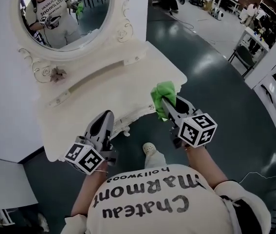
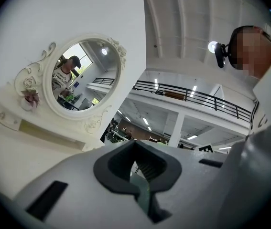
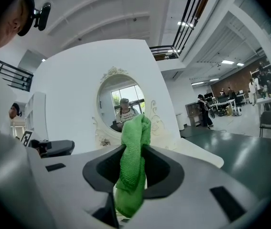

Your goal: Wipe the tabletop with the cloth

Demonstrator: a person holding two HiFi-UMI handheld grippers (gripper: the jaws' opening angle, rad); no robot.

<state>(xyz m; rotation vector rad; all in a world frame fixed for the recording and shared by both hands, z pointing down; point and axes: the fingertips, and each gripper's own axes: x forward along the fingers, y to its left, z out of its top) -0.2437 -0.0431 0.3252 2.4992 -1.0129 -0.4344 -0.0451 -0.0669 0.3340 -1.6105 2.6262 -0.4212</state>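
Observation:
A bright green cloth is bunched between the jaws of my right gripper, which is shut on it and held up near the right end of the cream dressing tabletop. In the right gripper view the cloth stands up between the shut jaws, tilted above the table. My left gripper hovers at the table's front edge, jaws shut with nothing in them; the left gripper view shows its shut jaws pointing up toward the mirror.
An oval mirror in an ornate cream frame stands at the back of the table against a white wall, with a small flower ornament by its base. Dark green floor lies to the right and front. The person's shoe is below the table edge.

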